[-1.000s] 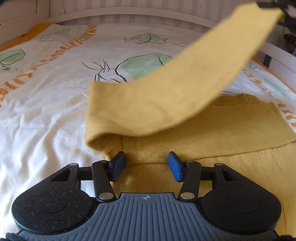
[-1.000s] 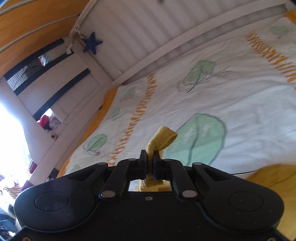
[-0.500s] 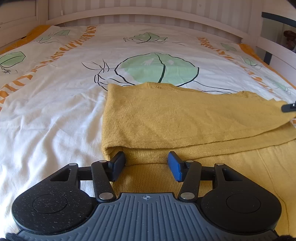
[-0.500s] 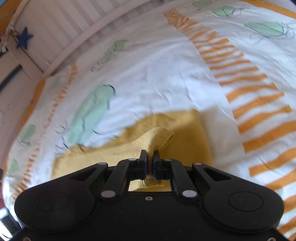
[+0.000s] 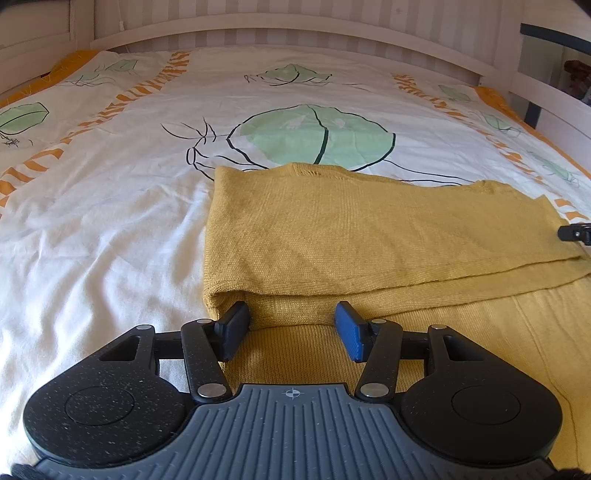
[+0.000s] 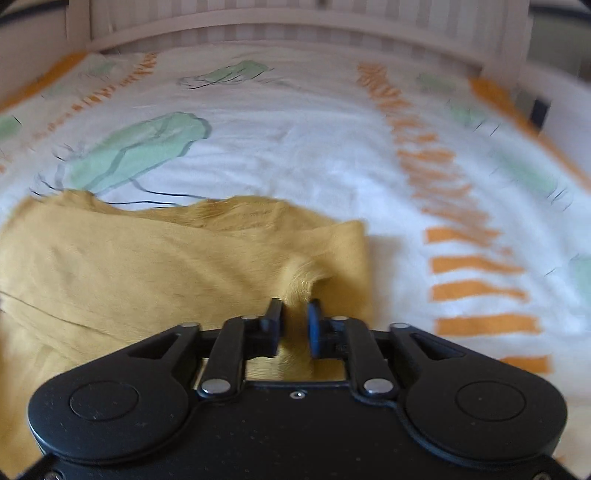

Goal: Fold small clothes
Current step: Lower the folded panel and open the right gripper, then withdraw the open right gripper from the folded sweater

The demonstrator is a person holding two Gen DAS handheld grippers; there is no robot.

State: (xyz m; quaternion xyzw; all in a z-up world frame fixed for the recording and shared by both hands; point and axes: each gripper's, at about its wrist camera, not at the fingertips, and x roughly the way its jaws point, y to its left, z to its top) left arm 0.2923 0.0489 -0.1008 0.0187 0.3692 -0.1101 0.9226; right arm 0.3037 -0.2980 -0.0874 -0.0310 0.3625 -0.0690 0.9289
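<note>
A mustard-yellow knit garment lies on the bed with its sleeve folded flat across the body. My left gripper is open and rests low on the garment's near left part, its fingers on either side of the fold's edge. My right gripper sits at the garment's right edge. Its jaws stand slightly apart with a raised ridge of the sleeve end still between them. The right gripper's tip also shows at the right edge of the left wrist view.
The bedspread is white with green leaf prints and orange stripes. A white slatted headboard runs along the far side, and a bed rail along the right.
My right gripper carried the sleeve down from the air and laid it across the garment. Its jaws have parted a little. My left gripper has stayed in place.
</note>
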